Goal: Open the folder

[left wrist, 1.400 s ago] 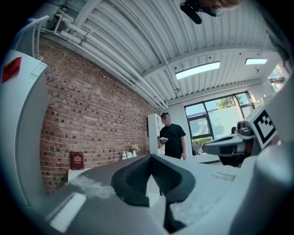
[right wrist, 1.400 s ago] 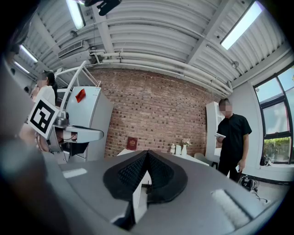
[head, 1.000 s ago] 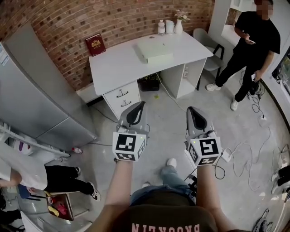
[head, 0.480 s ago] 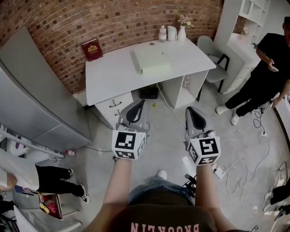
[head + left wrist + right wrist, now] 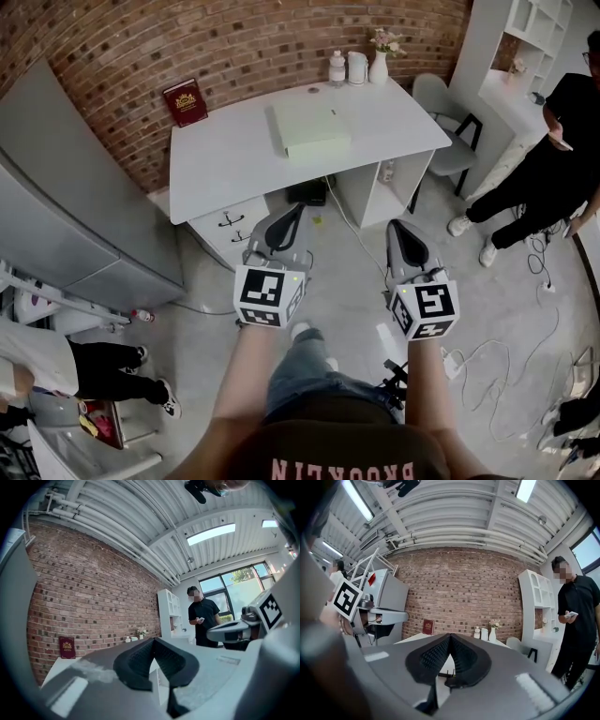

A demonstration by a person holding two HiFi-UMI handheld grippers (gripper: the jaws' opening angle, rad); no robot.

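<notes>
A pale green folder (image 5: pixel 309 129) lies closed and flat on the white desk (image 5: pixel 225 150), towards its right half. I stand on the floor short of the desk, with both grippers held level and pointing at it. My left gripper (image 5: pixel 294 212) is shut with nothing in it, and its pads meet in the left gripper view (image 5: pixel 153 641). My right gripper (image 5: pixel 397 226) is shut and empty too (image 5: pixel 449 636). Both are well short of the folder. In both gripper views the jaws hide the folder.
A red book (image 5: pixel 185 101) leans on the brick wall behind the desk. A bottle (image 5: pixel 337 67), a jug (image 5: pixel 354 66) and a vase (image 5: pixel 378 66) stand at its back right. A chair (image 5: pixel 441 103) and a standing person (image 5: pixel 553 141) are to the right, a grey cabinet (image 5: pixel 66 216) to the left. Cables (image 5: pixel 487 356) trail on the floor.
The desk and the folder have come closer and lower in the head view as I walk towards them. The standing person has slid to the right edge. Both grippers stay shut.
</notes>
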